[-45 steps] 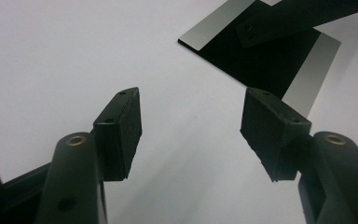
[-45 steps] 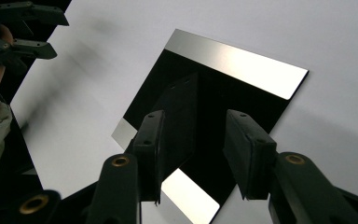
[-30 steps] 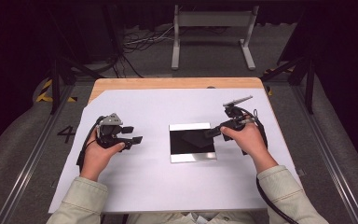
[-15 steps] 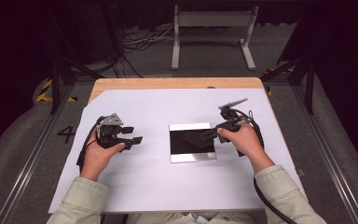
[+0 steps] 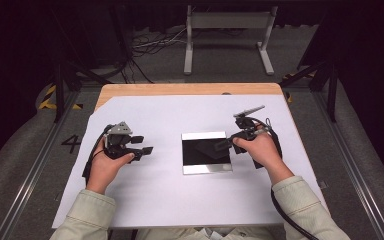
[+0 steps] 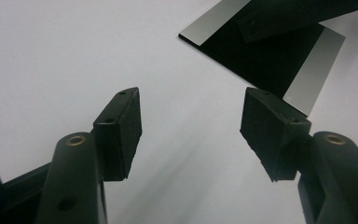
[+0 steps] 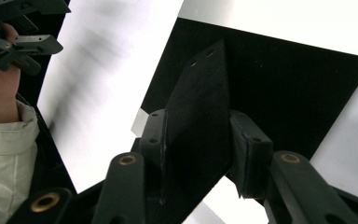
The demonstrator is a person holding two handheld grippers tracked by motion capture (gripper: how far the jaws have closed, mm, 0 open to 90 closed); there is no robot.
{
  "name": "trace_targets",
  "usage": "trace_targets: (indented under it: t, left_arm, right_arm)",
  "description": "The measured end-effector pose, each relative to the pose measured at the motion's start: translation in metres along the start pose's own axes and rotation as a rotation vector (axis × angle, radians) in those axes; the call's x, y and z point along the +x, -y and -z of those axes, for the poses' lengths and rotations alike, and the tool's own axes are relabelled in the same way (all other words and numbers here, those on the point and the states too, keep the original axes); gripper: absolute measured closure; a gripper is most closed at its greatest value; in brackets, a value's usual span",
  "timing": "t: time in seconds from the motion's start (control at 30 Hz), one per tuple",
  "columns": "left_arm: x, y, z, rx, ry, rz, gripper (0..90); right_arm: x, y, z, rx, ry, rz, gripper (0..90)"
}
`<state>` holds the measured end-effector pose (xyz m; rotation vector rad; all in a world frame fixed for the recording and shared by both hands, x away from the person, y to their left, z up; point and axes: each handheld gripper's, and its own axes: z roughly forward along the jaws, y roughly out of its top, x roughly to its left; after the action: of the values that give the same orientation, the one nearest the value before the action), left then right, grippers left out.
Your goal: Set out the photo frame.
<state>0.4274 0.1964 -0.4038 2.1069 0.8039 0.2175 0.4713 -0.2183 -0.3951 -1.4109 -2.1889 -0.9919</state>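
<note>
While the left hand-held gripper (image 5: 142, 145) gapes (empty), the right hand-held gripper (image 7: 198, 154) clamps a black piece (image 7: 198, 107).

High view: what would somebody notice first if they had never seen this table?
Probably the black tray with shiny silver edges, lying in the middle of the white table. Next, the right gripper reaching over it, its jaws shut on a flat black piece held on edge above the tray. The left gripper rests open at the tray's left, holding nothing.
</note>
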Motion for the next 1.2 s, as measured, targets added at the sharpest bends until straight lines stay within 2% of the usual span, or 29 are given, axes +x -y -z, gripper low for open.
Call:
trace_targets:
  t: [0.13, 0.43, 1.0, 1.2]
  left_arm:
    - [0.0, 0.0, -0.001, 0.006, 0.006, 0.006, 39.1]
    - [-0.001, 0.0, -0.001, 0.008, 0.005, 0.009, 38.9]
    - [-0.001, 0.0, -0.002, 0.006, 0.004, 0.014, 38.7]
    - [-0.001, 0.0, -0.001, 0.008, -0.002, 0.001, 38.7]
  right_arm:
    - [0.001, 0.0, 0.003, 0.008, -0.006, -0.004, 65.2]
    - [0.006, 0.004, 0.009, 0.007, -0.023, 0.021, 70.5]
    - [0.017, 0.013, 0.022, 0.075, -0.059, 0.081, 79.7]
    - [0.022, 0.017, 0.025, 0.106, -0.068, 0.099, 82.3]
